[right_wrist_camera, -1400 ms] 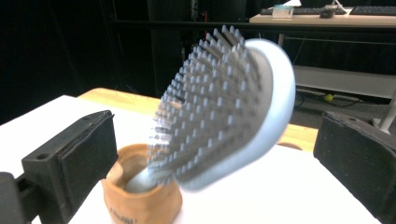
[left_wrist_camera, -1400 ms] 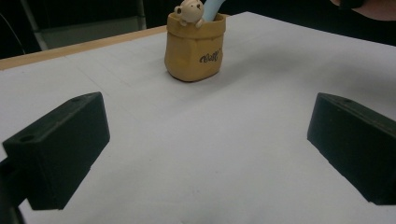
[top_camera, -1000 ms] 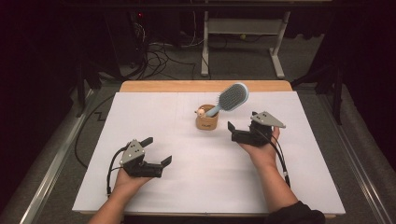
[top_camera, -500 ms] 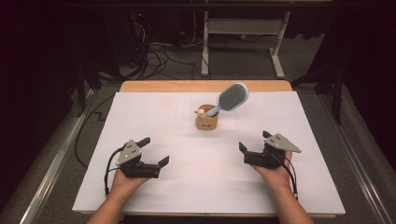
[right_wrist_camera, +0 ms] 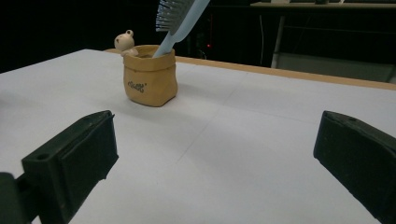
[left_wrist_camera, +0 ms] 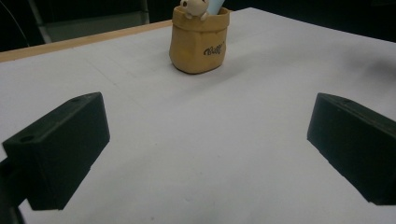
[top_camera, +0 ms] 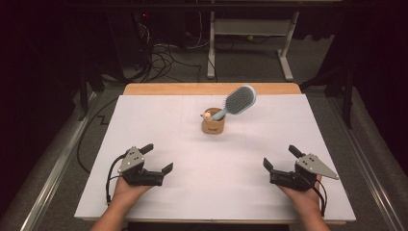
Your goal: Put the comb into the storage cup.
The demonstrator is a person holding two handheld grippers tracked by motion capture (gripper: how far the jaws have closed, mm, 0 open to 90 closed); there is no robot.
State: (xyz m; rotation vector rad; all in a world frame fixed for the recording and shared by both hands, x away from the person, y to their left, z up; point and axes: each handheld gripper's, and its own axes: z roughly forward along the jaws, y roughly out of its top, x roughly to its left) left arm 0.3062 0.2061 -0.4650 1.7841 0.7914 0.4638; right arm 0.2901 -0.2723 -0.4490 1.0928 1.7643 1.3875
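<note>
A small tan pot (top_camera: pixel 213 126) with a little bear figure on its rim stands upright at the table's middle back. A light blue hairbrush (top_camera: pixel 236 101) stands in it, handle down, head leaning to the right. The pot (left_wrist_camera: pixel 199 39) shows ahead in the left gripper view, and the pot (right_wrist_camera: pixel 150 80) with the brush (right_wrist_camera: pixel 176 17) in the right gripper view. My left gripper (top_camera: pixel 158 158) rests near the front left, open and empty. My right gripper (top_camera: pixel 280 157) rests near the front right, open and empty. Both are well short of the pot.
A white sheet (top_camera: pixel 159 115) covers the table, with a wooden edge (top_camera: pixel 168 88) at the back. Beyond it are floor cables (top_camera: pixel 163 60) and a white frame (top_camera: pixel 250 29). A wide stretch of sheet lies between the grippers.
My right gripper has drawn back from beside the pot to the front right of the table. My left gripper has shifted slightly toward the front. The pot and brush stayed still.
</note>
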